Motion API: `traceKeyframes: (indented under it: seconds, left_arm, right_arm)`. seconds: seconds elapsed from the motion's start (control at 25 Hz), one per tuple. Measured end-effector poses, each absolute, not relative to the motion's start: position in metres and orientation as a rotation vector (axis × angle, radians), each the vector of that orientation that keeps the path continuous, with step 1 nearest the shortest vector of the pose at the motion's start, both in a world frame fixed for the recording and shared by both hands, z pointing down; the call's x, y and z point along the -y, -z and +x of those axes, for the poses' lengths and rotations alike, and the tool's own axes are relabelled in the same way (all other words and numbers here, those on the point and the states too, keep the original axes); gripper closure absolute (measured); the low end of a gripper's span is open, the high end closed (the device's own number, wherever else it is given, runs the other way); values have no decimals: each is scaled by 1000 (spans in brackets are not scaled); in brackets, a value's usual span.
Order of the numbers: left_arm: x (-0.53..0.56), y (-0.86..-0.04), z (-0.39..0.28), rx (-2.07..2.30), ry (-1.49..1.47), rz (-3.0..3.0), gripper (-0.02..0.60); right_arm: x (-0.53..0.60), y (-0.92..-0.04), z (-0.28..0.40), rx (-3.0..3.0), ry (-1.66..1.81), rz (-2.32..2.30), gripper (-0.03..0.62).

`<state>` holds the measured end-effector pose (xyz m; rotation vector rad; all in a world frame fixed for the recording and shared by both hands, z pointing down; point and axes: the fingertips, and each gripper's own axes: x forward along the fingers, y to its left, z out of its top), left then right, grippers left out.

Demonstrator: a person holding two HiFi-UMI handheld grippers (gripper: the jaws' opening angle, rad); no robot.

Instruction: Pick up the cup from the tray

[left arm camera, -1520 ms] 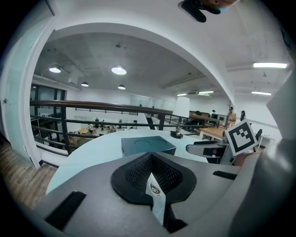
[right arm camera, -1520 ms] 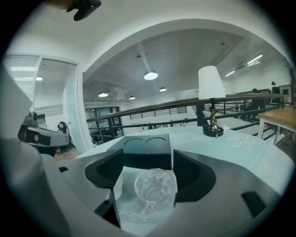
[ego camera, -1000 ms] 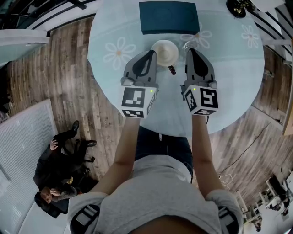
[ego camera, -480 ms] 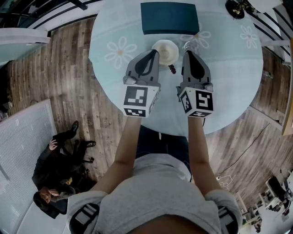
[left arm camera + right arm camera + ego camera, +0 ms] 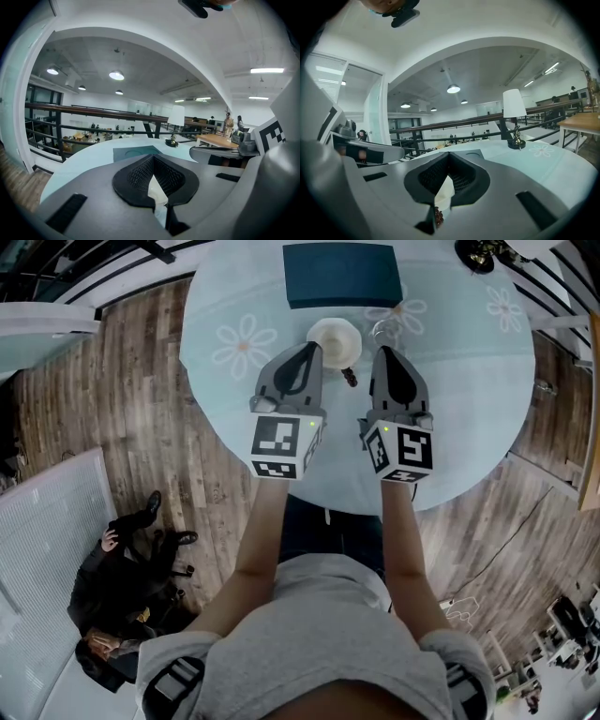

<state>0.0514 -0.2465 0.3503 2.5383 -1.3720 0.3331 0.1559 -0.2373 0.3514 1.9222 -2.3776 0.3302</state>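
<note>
A cream cup (image 5: 335,341) stands on the round pale-blue table (image 5: 469,399), just on the near side of the dark teal tray (image 5: 342,275). My left gripper (image 5: 307,349) hovers at the cup's near left and my right gripper (image 5: 385,354) at its near right. Both are shut with nothing held. In the left gripper view the cup (image 5: 157,190) shows as a cream sliver through the notch of the left gripper (image 5: 153,158). The right gripper view shows the cup (image 5: 445,191) below the right gripper (image 5: 449,155). A small dark beaded thing (image 5: 350,378) lies beside the cup.
A clear glass (image 5: 382,331) stands by the right gripper's tip. A lamp (image 5: 514,117) with a dark base (image 5: 478,254) is at the table's far right. Daisy prints mark the cloth. A railing and wooden floor surround the table; a person sits on the floor at lower left.
My right gripper has edged slightly left, closer to the cup. The left gripper and the cup have stayed where they were.
</note>
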Motion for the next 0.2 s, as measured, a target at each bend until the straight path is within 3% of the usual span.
traceKeyframes:
  seconds: [0.2]
  left_arm:
    - [247, -349, 56, 1372, -334, 2538, 577]
  right_arm:
    - [236, -350, 162, 2371, -337, 1928, 588]
